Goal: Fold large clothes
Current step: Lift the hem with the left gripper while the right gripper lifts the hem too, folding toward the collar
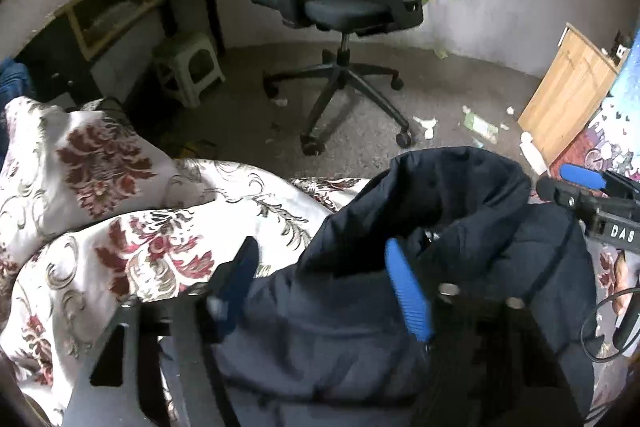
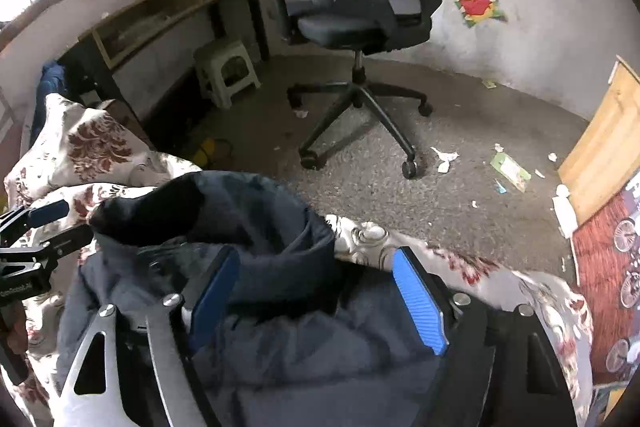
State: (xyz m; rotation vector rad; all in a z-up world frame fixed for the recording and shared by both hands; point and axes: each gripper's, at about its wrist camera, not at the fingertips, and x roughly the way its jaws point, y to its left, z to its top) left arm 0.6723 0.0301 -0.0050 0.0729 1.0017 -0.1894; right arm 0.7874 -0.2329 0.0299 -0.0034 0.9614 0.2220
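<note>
A dark navy padded jacket (image 1: 460, 227) lies bunched on the floral bedspread (image 1: 168, 227), its collar standing up at the bed's edge nearest the office chair (image 1: 344, 7). The left gripper (image 1: 324, 291) hangs over the jacket's left side, blue pads (image 1: 408, 295) apart with jacket fabric between them, not visibly pinched. The right gripper (image 2: 316, 299) hangs over the collar's right side, jaws parted wider, fabric lying between the pads (image 2: 420, 303) without being clamped. Paper scraps (image 2: 444, 159) litter the carpet beside the chair.
</note>
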